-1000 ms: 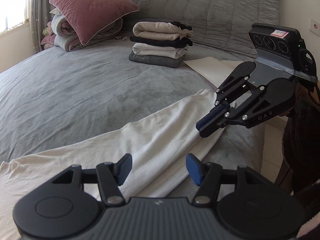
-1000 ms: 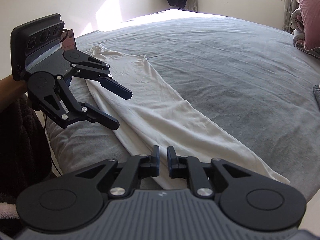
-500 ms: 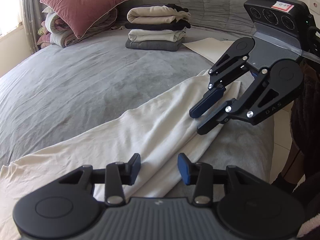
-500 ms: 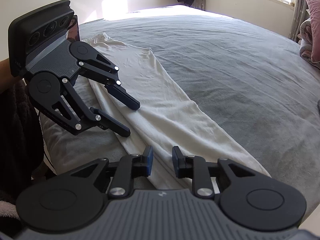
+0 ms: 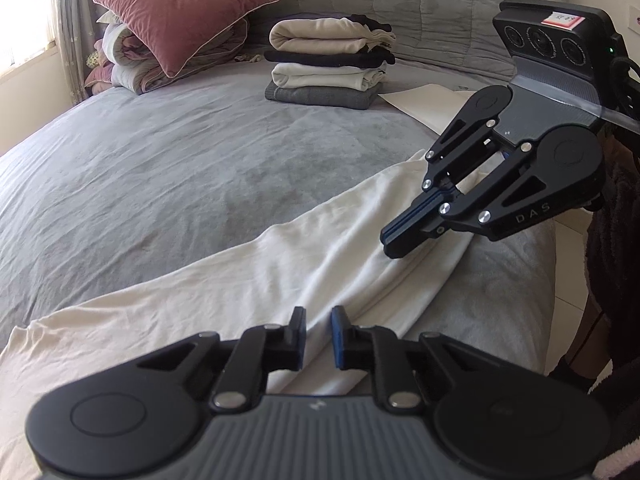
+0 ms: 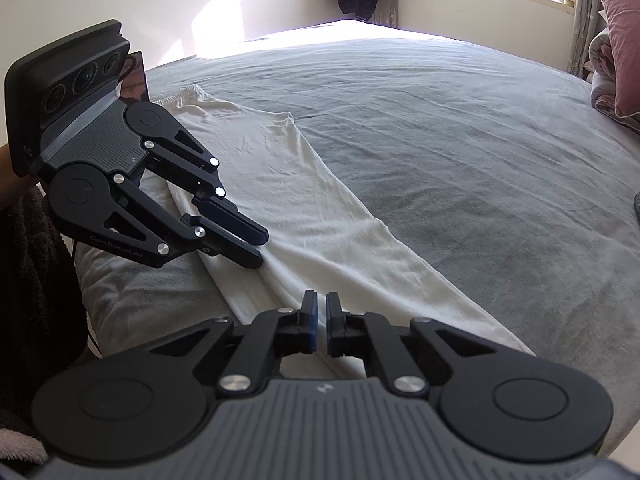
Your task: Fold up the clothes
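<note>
R wrist: both grippers [image 6: 319,310] prob. near-shut

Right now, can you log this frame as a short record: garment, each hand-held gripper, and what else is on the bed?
garment: cream garment, spread long along the near edge of the grey bed
left hand-held gripper: narrow gap, low over the garment
right hand-held gripper: nearly closed, at the garment's folded edge; grip unclear
folded stack: four pieces, far side
pink pillow: on rolled bedding

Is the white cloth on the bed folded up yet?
Partly: the white cloth lies long across the bed, one edge doubled over.
</note>
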